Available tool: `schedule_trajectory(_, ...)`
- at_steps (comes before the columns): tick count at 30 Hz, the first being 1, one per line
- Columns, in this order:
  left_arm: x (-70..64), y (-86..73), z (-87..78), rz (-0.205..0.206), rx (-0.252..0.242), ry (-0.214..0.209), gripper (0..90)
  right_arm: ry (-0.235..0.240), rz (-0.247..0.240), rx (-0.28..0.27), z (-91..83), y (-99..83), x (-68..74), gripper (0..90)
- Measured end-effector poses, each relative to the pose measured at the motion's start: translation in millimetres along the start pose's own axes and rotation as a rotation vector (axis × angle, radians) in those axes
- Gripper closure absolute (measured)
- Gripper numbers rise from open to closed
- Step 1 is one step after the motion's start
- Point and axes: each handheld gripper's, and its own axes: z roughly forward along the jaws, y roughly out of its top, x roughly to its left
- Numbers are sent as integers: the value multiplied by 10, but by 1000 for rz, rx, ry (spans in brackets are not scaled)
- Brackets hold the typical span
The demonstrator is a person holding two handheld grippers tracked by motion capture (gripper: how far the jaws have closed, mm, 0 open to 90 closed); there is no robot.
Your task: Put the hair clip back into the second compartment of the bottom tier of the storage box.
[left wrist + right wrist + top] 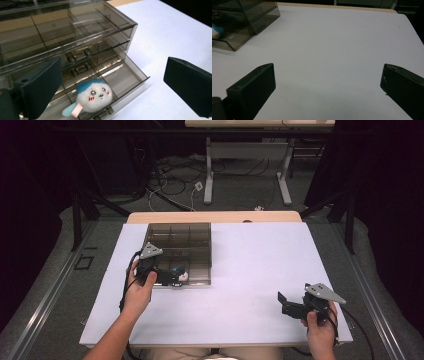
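A smoky see-through drawer cabinet (187, 245) stands on the left half of the white table (260, 270). Its bottom drawer (125, 82) is pulled out. In that drawer lies a small white plush toy (93, 97) with a blue top and a pink tag; it is also visible as the toy (183, 276) at the cabinet's front. My left gripper (112, 82) hovers open just above and before the toy, with its jaws wide on either side and nothing between them. My right gripper (327, 82) is open over bare table at the front right (283, 303), far from the cabinet (244, 20).
The upper drawers (80, 53) with metal knobs are closed. A wooden table edge (215, 216) shows behind the white board. Beyond it stand a desk frame (247, 170) and loose cables on the floor (175, 180). Bare white surface lies between the two grippers.
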Motion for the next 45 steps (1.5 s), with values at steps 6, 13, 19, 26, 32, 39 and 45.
schedule_trajectory(6,-12,16,-122,13,-27,-2,28,-6,0,2,-7,0,-2,0)
schedule_trajectory(13,23,-48,-302,-1,-55,11,31,-5,-3,1,-14,-2,-8,0)
schedule_trajectory(19,71,-127,-442,-8,-68,31,32,-2,-4,-3,-7,-1,0,0)
schedule_trajectory(26,146,-257,-594,-22,-82,47,31,-8,0,-2,-4,-3,1,0)
schedule_trajectory(32,218,-394,-687,-45,-97,58,31,-5,8,1,-10,-4,9,0)
schedule_trajectory(39,304,-539,-774,-68,-117,63,31,-8,0,3,-10,-1,-2,0)
schedule_trajectory(45,385,-660,-850,-76,-126,77,31,-13,-2,8,-20,0,-4,0)
